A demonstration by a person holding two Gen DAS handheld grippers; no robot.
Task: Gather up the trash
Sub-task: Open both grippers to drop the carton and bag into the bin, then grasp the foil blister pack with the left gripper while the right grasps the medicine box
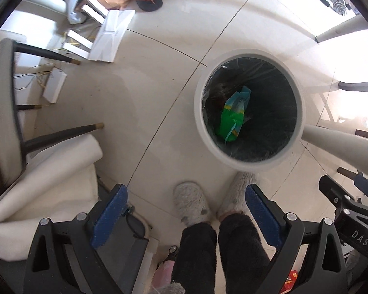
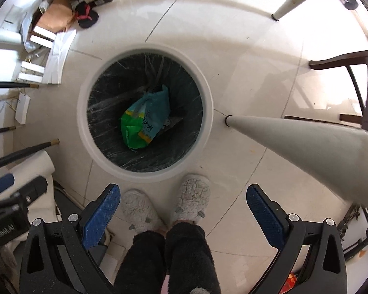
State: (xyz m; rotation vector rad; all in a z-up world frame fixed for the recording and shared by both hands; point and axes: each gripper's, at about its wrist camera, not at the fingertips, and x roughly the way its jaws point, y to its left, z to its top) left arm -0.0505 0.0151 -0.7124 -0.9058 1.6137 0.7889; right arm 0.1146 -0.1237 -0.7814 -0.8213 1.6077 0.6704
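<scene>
- The floor (image 2: 245, 56) is pale tile, and plenty is scattered on it toward the far wall: flattened white cardboard (image 1: 111, 35), small white boxes, thin yellow wires. If those count as trash, reaching them means stepping past a chair leg (image 1: 61, 133), and the wires could snag a foot or a tool.
- The bin (image 2: 208, 112), white-rimmed with a dark liner, stands right at the person's slippers (image 2: 192, 199) and close by a table leg (image 2: 294, 134). A careless step forward could knock it over.
- The bag (image 2: 147, 120), green and teal plastic, lies at the bottom of the bin, so that piece looks collected. It is light and crumpled; tipping the bin would spill it out.
- The left tool (image 1: 185, 216) hangs above the floor pointing nearly straight down, its blue pads (image 1: 110, 215) spread wide with nothing between them.
- The right tool (image 2: 184, 216) is likewise spread wide and empty over the bin's near edge. The two tools sit close side by side; swinging either could knock them together.
</scene>
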